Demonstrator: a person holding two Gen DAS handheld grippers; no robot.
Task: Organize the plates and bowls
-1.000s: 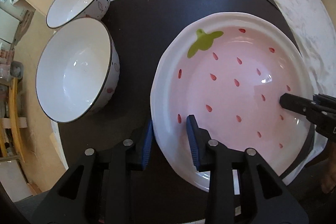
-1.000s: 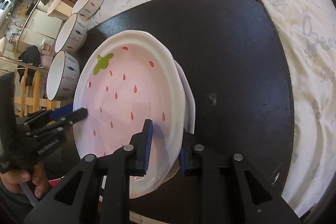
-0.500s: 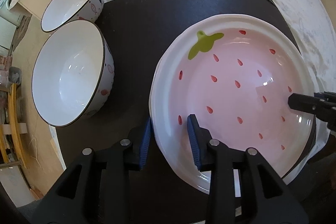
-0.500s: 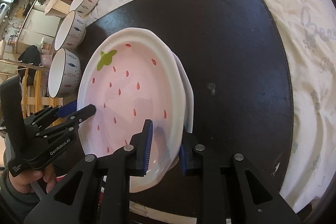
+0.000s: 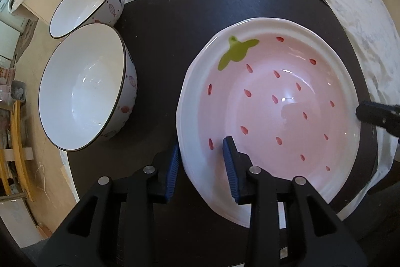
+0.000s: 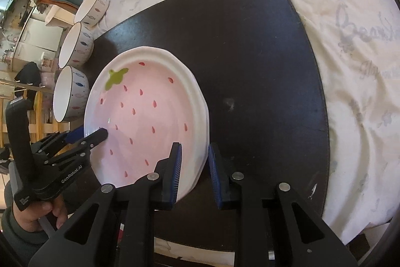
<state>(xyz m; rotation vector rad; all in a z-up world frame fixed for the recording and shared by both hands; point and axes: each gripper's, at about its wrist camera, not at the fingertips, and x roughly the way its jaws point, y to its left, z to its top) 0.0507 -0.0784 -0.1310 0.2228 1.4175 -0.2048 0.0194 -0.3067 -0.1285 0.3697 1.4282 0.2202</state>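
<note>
Pink strawberry-pattern ceramic plate [image 5: 275, 104], held at both rims.
Left gripper [image 5: 201, 167], pointing straight down, clamps its 7 o'clock rim; right gripper [image 6: 193, 167], tilted steeply downward, clamps the opposite rim.

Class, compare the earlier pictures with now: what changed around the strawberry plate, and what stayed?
The strawberry plate now hides the second plate's edge that showed beside it earlier. The left gripper and right gripper still clamp its rim; the bowls stayed.

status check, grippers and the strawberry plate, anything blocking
Left gripper and right gripper both shut on strawberry plate rims. Plate over black mat. Nothing blocking.
</note>
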